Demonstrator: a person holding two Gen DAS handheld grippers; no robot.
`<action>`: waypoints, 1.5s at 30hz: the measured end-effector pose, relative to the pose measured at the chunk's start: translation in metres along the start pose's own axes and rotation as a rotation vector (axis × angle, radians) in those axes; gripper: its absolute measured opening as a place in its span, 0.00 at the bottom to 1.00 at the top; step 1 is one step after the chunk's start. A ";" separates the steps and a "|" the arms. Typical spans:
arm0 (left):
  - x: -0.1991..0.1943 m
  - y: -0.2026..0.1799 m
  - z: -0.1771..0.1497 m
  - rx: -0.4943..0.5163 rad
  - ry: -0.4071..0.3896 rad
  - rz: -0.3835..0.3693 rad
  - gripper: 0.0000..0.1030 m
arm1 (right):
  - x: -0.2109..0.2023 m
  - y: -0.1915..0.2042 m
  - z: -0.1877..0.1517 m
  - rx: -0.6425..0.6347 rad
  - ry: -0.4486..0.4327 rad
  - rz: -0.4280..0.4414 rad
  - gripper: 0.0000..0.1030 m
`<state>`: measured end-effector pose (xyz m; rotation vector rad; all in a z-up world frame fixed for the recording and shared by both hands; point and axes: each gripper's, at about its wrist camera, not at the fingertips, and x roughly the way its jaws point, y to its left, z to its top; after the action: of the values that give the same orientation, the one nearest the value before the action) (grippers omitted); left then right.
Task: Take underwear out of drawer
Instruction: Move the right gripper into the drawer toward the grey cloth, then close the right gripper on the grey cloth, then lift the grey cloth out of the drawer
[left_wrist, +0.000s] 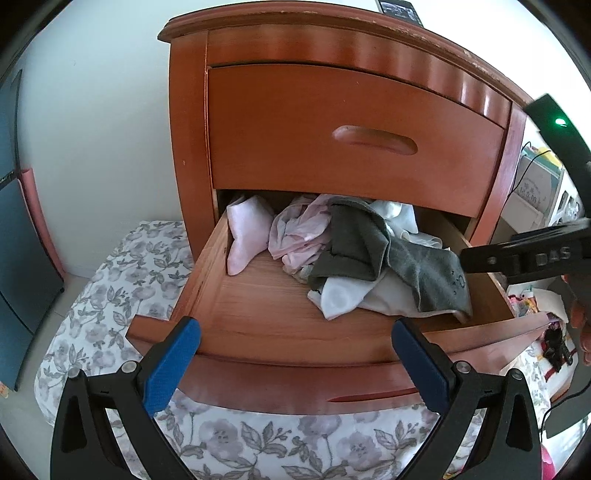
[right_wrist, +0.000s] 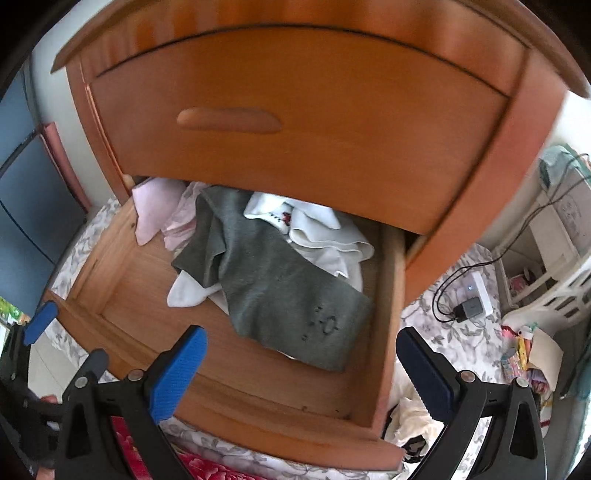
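The lower drawer (left_wrist: 258, 314) of a reddish wooden nightstand (left_wrist: 295, 122) is pulled out. Inside lies a heap of garments: a grey piece (left_wrist: 399, 258) (right_wrist: 280, 284) on top, white pieces (left_wrist: 343, 299) (right_wrist: 325, 229) under it, pink ones (left_wrist: 295, 236) (right_wrist: 155, 210) at the back left. My left gripper (left_wrist: 295, 365) is open in front of the drawer's front board, holding nothing. My right gripper (right_wrist: 301, 369) is open above the drawer's front part, close to the grey piece, empty. Its black body (left_wrist: 535, 254) shows at the right edge of the left wrist view.
The upper drawer (left_wrist: 351, 140) is closed and overhangs the back of the heap. A floral bedspread (left_wrist: 129, 277) lies below and to the left. A charger with cables (right_wrist: 469, 306) rests on the bedding at the right. White shelves (right_wrist: 554, 251) and clutter stand at the far right.
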<state>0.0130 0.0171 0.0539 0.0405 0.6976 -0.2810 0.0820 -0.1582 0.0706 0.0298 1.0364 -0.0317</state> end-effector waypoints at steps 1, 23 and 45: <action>0.000 -0.001 0.000 0.005 0.001 0.003 1.00 | 0.006 0.003 0.002 -0.011 0.015 0.003 1.00; 0.003 -0.003 -0.003 0.035 0.011 0.034 1.00 | 0.087 -0.012 0.001 0.055 0.192 -0.031 0.78; 0.003 -0.004 -0.003 0.035 0.011 0.034 1.00 | 0.048 0.001 0.003 0.035 0.080 -0.042 0.12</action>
<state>0.0120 0.0133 0.0502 0.0876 0.7019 -0.2603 0.1085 -0.1575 0.0309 0.0415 1.1161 -0.0880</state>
